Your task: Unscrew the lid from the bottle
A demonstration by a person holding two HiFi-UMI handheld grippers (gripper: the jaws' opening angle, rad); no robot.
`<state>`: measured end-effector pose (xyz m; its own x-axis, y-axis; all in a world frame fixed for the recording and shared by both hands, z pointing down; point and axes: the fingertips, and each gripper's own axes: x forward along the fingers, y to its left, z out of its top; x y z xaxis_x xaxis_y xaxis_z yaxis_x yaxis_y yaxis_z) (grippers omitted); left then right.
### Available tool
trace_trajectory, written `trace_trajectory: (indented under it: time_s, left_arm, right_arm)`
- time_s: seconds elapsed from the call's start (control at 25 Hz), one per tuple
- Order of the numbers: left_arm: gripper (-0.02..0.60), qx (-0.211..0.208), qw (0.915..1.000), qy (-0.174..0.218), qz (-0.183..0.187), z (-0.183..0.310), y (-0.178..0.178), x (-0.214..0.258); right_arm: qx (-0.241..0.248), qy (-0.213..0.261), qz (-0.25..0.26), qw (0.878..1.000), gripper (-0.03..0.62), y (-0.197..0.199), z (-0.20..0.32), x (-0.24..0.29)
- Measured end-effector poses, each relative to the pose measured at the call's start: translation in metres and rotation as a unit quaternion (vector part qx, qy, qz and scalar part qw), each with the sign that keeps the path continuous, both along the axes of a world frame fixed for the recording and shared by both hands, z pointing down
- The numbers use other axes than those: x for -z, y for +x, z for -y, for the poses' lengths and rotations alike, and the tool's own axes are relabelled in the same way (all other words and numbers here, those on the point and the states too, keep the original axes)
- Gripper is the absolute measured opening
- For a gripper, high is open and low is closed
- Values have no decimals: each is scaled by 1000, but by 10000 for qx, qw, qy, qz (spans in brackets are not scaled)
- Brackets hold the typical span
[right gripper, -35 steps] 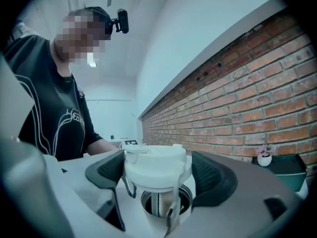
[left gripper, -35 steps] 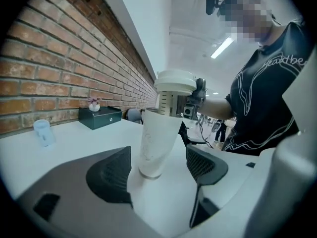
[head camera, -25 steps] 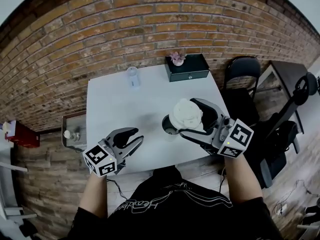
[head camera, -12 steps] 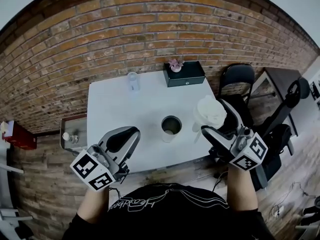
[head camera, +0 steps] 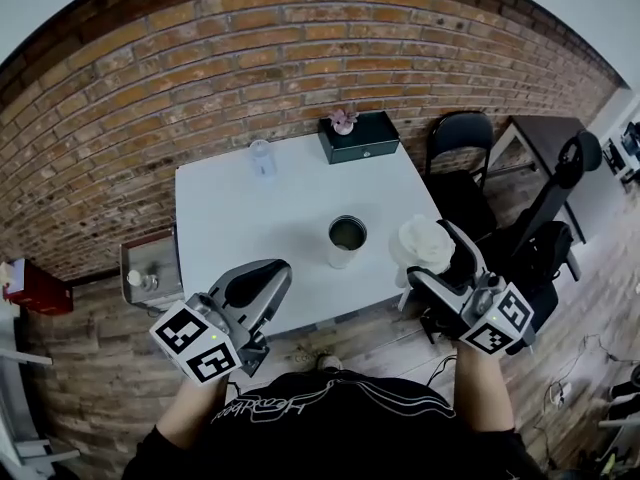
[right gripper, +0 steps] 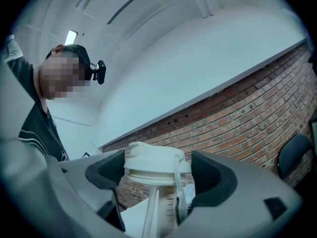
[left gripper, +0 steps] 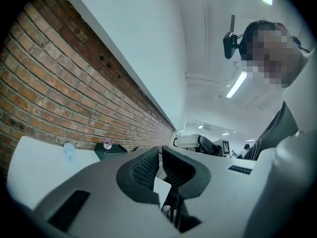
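Observation:
The bottle (head camera: 346, 240) stands uncovered on the white table (head camera: 230, 218), a metal cylinder with a dark mouth. Its white lid (head camera: 421, 242) is off and held to the right of the bottle, beyond the table's right edge, with my right gripper (head camera: 428, 256) shut on it. In the right gripper view the lid (right gripper: 155, 161) sits between both pads of the right gripper (right gripper: 158, 176), a straw hanging below it. My left gripper (head camera: 262, 286) hovers at the table's near edge, shut and empty. In the left gripper view the left gripper (left gripper: 159, 163) has its pads together.
A black box (head camera: 358, 136) with a small pink flower sits at the table's far edge, and a clear cup (head camera: 261, 156) stands to its left. A black chair (head camera: 458, 140) is right of the table. A low shelf (head camera: 150, 268) is to the left, against the brick wall.
My right gripper carried the lid from above the bottle out to the right, clear of it. My left gripper closed and drew back toward the table's near edge.

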<state>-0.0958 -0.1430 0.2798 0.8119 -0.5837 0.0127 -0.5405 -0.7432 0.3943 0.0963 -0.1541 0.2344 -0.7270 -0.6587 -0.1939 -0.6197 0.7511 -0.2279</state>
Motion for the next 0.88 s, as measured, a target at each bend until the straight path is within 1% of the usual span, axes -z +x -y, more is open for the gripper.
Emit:
trace_trajectory:
  time_s: [0.16, 0.36, 0.44, 0.56, 0.64, 0.72, 0.8, 0.88]
  left_arm:
    - [39, -169, 9997, -9, 175, -12, 4, -7]
    - [29, -340, 9981, 5, 514, -21, 7, -23]
    - [29, -378, 9978, -36, 536, -22, 8, -27]
    - [29, -426, 9980, -97, 463, -21, 11, -32]
    - [29, -587, 9974, -77, 407, -23, 19, -34]
    - [29, -730, 9961, 5, 503, -26, 30, -35]
    - [29, -705, 9955, 75, 630, -25, 35, -35]
    - [29, -662, 9961, 13, 587, -22, 34, -34]
  right_arm:
    - [-57, -101, 0, 9999, 413, -6, -13, -9]
    - [-101, -155, 32, 9998, 413, -13, -20, -17]
    - [-105, -162, 30, 9998, 413, -14, -22, -18]
    - [-89, -138, -6, 9999, 413, -16, -27, -17]
    - [-44, -96, -19, 9999, 413, -19, -29, -14]
    - [8, -49, -47, 10000, 413, -22, -31, -12]
    - [34, -17, -57, 10000, 413, -24, -32, -10]
    - [35, -2, -45, 10000, 413, -23, -32, -9]
